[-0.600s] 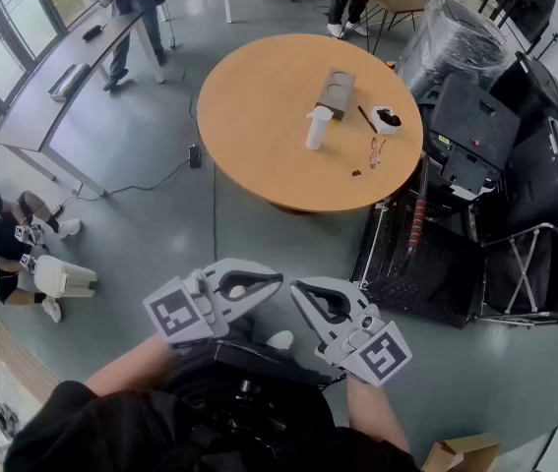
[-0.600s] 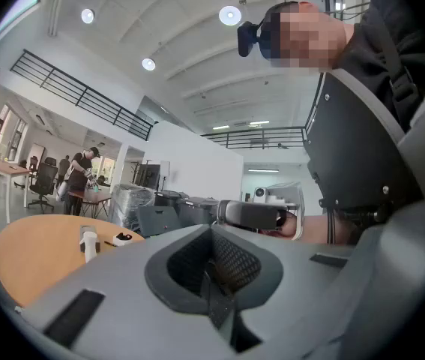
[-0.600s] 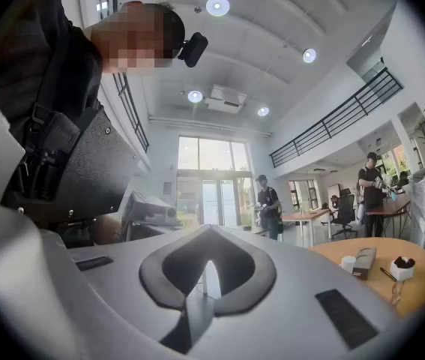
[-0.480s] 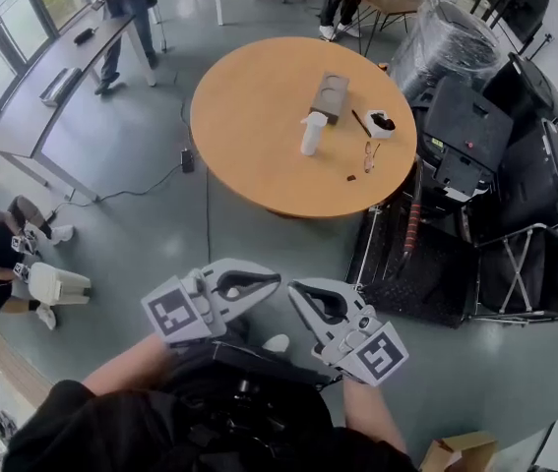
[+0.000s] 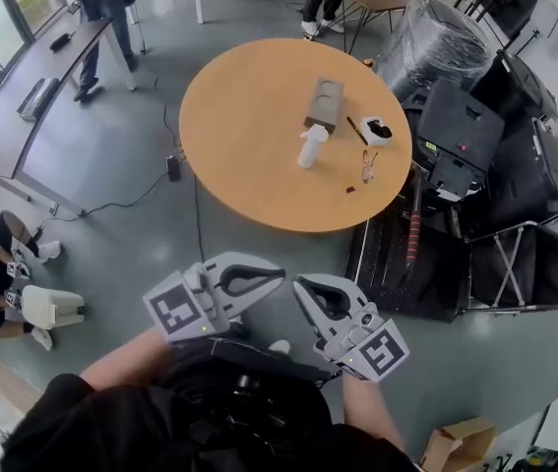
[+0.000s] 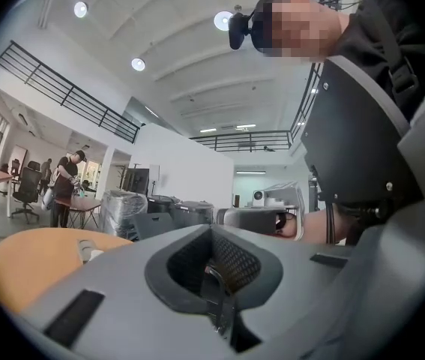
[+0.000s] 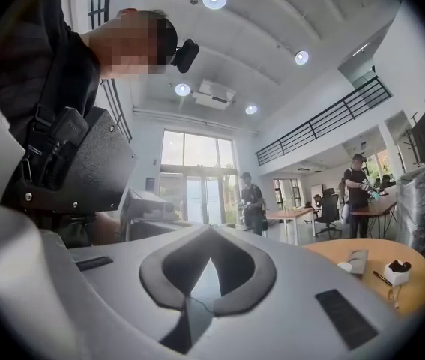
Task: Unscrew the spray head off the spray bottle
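Both grippers are held level in front of the person's body, over the grey floor (image 5: 131, 175), well short of the desk. Left gripper (image 5: 277, 275) has its jaws pressed together on nothing. Right gripper (image 5: 299, 288) is the same, jaws together and empty. Their tips point inward toward each other, near but not touching.

A round wooden desk (image 5: 249, 165) fills the upper middle of the head view. On it, right of centre, is the white spray bottle (image 5: 308, 151), well apart from both grippers. It appears to stand upright, long axis vertical, with the spray head (image 5: 316, 133) in place on top. Just beyond it at 12 o'clock lies a grey box (image 5: 323, 102). At 3 o'clock from the bottle are a small white object (image 5: 377, 130) and what looks like a pair of glasses (image 5: 369, 163), too small to describe further.

From the gripper tips the bottle lies at 12 o'clock, straight ahead across the floor. Neither hand is clearly nearer. Judged from this, the unscrewing has not started: both hands must first reach the desk, one to steady the bottle's body, the other to turn the head.
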`<state>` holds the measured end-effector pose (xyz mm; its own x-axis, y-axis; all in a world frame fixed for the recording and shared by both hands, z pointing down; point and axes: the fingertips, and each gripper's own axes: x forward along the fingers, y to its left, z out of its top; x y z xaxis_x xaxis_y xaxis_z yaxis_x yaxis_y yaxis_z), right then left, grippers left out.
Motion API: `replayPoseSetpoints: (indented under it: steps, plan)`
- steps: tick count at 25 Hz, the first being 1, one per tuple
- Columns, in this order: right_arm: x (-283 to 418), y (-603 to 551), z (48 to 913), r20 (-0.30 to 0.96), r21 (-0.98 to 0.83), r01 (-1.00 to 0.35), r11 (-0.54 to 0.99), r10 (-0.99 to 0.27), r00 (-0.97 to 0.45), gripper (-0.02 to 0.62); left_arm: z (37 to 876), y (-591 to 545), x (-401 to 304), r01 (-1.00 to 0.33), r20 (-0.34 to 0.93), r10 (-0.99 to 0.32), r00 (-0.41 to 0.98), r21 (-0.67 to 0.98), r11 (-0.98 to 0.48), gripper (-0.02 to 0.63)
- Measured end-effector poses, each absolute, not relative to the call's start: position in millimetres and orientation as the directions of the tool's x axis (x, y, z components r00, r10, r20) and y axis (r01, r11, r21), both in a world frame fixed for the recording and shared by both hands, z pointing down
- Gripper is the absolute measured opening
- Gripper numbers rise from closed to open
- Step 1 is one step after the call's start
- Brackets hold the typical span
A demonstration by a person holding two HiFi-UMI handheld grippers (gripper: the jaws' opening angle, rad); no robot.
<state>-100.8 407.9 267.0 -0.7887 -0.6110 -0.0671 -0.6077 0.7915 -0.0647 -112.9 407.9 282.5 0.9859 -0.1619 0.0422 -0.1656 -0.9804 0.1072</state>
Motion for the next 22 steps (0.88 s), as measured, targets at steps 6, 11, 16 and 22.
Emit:
replayPoseSetpoints:
  steps: [6, 11, 16, 22]
  plan:
    - [-132, 367, 272, -0.031, -0.050, -0.633, 0.773, -0.634, -0.772, 0.002, 285, 370, -146, -0.137, 0.033, -0.135, 0.990, 0.104, -0.985, 0.003]
    - [-151, 352, 274, -0.015, -0.049, -0.666, 0.745, -0.667, -0.745, 0.002, 286, 356, -169, -0.106, 0.013, -0.105, 0.994, 0.087, -0.991, 0.003]
    - [-159, 348, 280, -0.023, -0.072, -0.657, 0.751, -0.660, -0.751, 0.002, 286, 353, -175, -0.057, -0.004, -0.058, 0.998, 0.091, -0.994, 0.003]
    - [-153, 336, 286, -0.025, -0.076, -0.667, 0.741, -0.670, -0.742, 0.002, 296, 343, -169, -0.060, 0.015, -0.059, 0.998, 0.089, -0.994, 0.005]
